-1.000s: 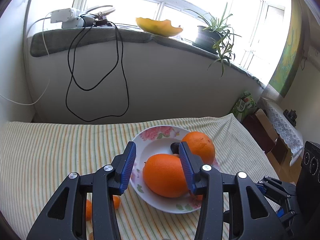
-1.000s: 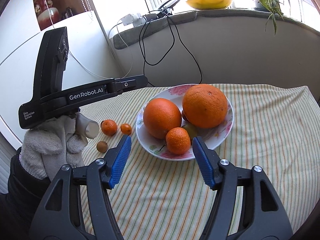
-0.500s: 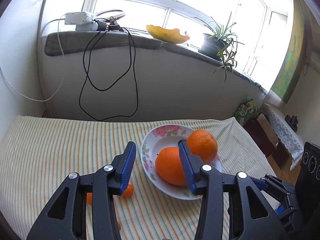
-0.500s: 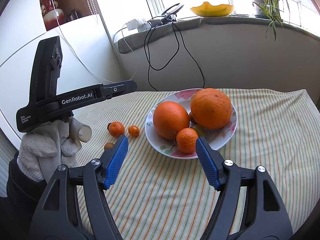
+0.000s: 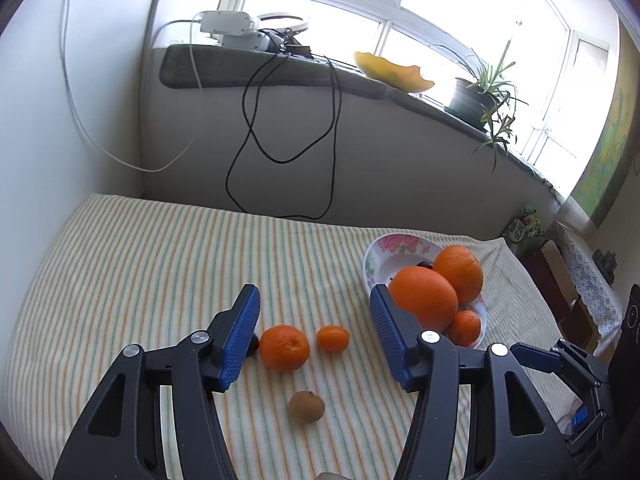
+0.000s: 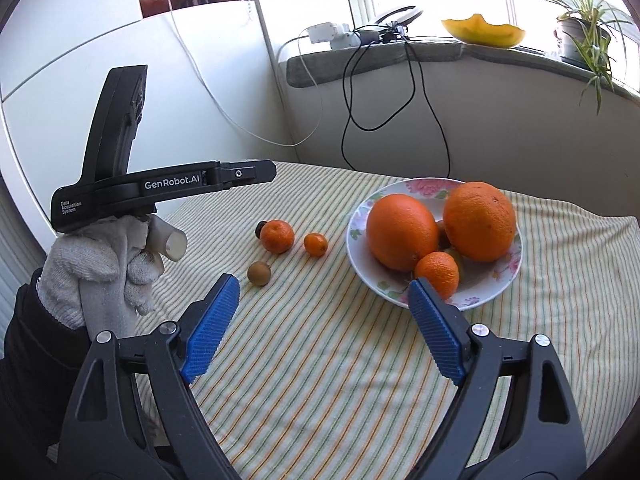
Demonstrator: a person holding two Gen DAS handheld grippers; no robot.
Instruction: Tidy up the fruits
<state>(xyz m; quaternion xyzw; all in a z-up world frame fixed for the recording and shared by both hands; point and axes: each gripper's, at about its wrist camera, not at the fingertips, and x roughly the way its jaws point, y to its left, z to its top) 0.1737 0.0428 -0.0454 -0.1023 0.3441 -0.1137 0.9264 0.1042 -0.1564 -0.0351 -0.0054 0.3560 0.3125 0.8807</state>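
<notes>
A flowered white plate [image 6: 506,278] [image 5: 374,260] holds two big oranges [image 6: 402,232] [image 6: 479,222] and a small mandarin [image 6: 437,274]. On the striped cloth left of it lie a mandarin [image 5: 285,347] [image 6: 277,236], a small kumquat [image 5: 333,338] [image 6: 315,244], a brown round fruit [image 5: 306,406] [image 6: 259,273] and a dark small fruit [image 6: 260,227]. My left gripper [image 5: 314,332] is open and empty, with the mandarin and kumquat between its fingers. My right gripper [image 6: 326,328] is open and empty, in front of the plate.
The striped cloth [image 6: 340,380] covers the table. A grey windowsill [image 5: 280,72] behind carries a power strip, hanging black cables [image 5: 280,136], a yellow dish [image 5: 394,74] and a potted plant [image 5: 480,96]. A white fridge [image 6: 100,80] stands left. Boxes [image 5: 552,256] stand right.
My left gripper has swung left and down from over the plate to the loose fruits on the cloth. My right gripper has drawn back a little. Both stay open.
</notes>
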